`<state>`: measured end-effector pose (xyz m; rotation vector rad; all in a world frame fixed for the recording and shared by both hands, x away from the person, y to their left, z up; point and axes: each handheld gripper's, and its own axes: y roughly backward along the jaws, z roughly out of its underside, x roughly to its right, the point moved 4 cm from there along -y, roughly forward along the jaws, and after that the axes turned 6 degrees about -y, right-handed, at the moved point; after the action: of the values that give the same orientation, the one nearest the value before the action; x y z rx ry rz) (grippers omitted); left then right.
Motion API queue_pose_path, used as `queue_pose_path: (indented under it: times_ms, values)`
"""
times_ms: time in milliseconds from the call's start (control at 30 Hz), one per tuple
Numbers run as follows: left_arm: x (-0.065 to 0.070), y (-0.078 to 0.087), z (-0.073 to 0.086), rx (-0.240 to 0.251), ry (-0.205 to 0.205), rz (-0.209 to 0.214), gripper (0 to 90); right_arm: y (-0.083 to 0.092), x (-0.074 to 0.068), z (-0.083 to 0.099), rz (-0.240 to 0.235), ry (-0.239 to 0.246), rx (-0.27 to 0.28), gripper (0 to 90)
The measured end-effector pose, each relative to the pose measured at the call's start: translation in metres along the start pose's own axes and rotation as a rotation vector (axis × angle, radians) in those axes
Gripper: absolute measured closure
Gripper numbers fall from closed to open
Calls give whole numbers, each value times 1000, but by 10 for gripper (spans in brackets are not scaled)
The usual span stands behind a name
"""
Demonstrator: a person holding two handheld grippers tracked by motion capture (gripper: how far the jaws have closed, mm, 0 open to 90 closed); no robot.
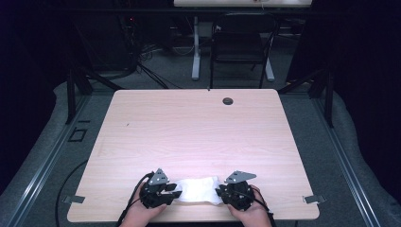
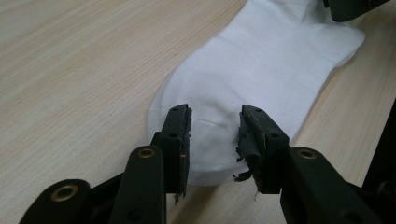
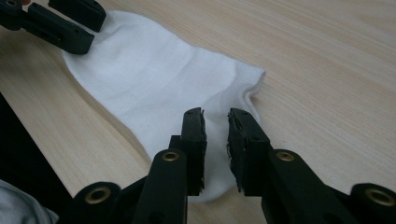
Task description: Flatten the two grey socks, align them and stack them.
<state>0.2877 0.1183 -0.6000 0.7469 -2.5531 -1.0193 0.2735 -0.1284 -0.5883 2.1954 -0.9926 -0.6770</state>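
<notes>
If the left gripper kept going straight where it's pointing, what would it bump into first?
Probably the white sock, lying right under its open left gripper; farther along waits the right gripper.

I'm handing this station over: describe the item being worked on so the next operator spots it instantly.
On the pale wooden table, look at the near edge, between the two black grippers. There lies a flat white fabric sock, the sole soft, white thing on the bare wood.

Bare wooden table [image 1: 189, 127], black chair [image 1: 239, 45] beyond.
</notes>
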Motion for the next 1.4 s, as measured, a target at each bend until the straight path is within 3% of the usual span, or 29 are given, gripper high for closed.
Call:
queue_pose_path:
  times_ms: [433, 900, 1400]
  values:
    - [-1, -2, 5, 12, -36, 16, 587, -5, 3, 5, 9, -2, -41, 733]
    - [-2, -2, 6, 17, -39, 9, 588, -6, 7, 7, 43, -22, -73, 778]
    - [-18, -7, 1, 42, -2, -38, 588, -18, 15, -3, 45, -40, -30, 764]
